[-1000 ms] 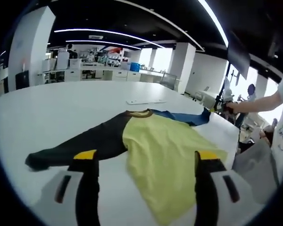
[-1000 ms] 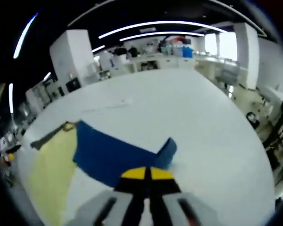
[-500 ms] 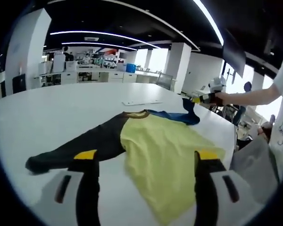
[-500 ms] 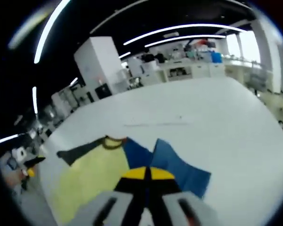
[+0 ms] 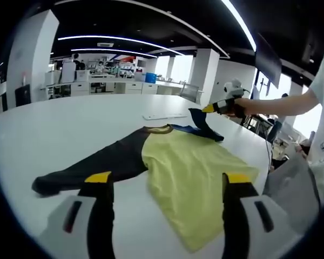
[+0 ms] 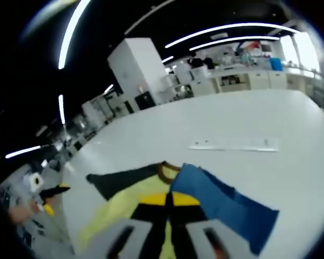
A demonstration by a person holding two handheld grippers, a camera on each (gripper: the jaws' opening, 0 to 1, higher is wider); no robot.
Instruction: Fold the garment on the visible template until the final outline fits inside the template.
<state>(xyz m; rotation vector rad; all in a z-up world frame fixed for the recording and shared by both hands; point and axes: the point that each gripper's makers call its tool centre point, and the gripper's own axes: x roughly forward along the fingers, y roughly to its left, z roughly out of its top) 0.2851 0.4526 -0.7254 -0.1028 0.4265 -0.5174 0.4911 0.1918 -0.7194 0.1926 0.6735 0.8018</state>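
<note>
White table (image 5: pixel 54 124) spreads wide — right gripper (image 6: pixel 167 200) pinches the garment's (image 5: pixel 189 167) blue sleeve (image 6: pixel 227 205), left gripper (image 5: pixel 164 186) gapes empty.

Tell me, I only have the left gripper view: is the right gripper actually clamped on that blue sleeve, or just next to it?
Observer: In the right gripper view, the right gripper has its yellow-tipped jaws closed together, with the blue sleeve spreading out from them, so it looks gripped.
Operator: Is the sleeve off the table?
Observer: The sleeve hangs over the yellow body of the shirt, with its far end free; how high it is, I cannot tell.
Operator: What lies beyond the collar?
Observer: A long, thin white strip lies flat on the white table, apart from the garment.
Operator: And my left gripper?
Observer: The left gripper is open, with nothing between its jaws.
</note>
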